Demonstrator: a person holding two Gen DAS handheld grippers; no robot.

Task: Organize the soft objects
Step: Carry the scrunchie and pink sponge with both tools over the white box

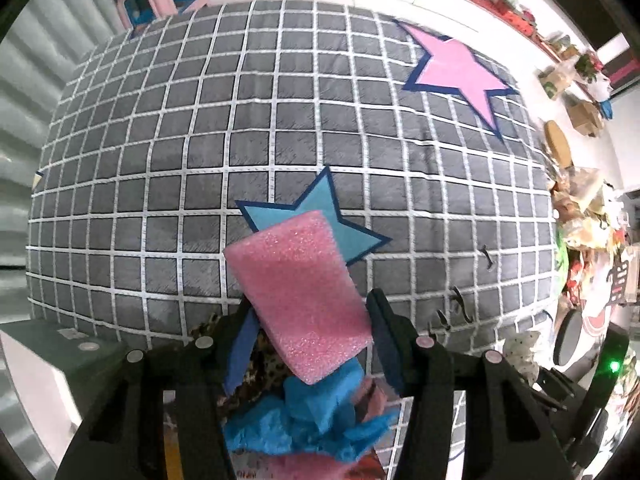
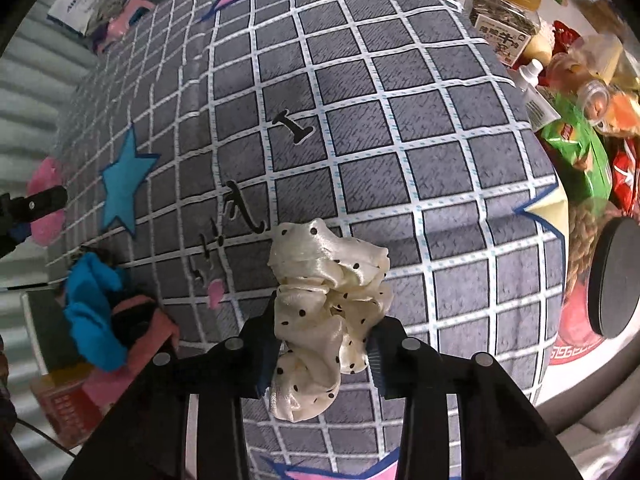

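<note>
Pink foam block [image 1: 298,296] (speckled, rectangular) clamped in left gripper [image 1: 308,334]. Cream dotted scrunchie [image 2: 326,308] pinched between right gripper [image 2: 322,350] fingers, above the checked cushion [image 2: 400,160].

Grey checked cloth [image 1: 200,152] carries a blue crumpled fabric [image 2: 94,312] at its edge.
</note>
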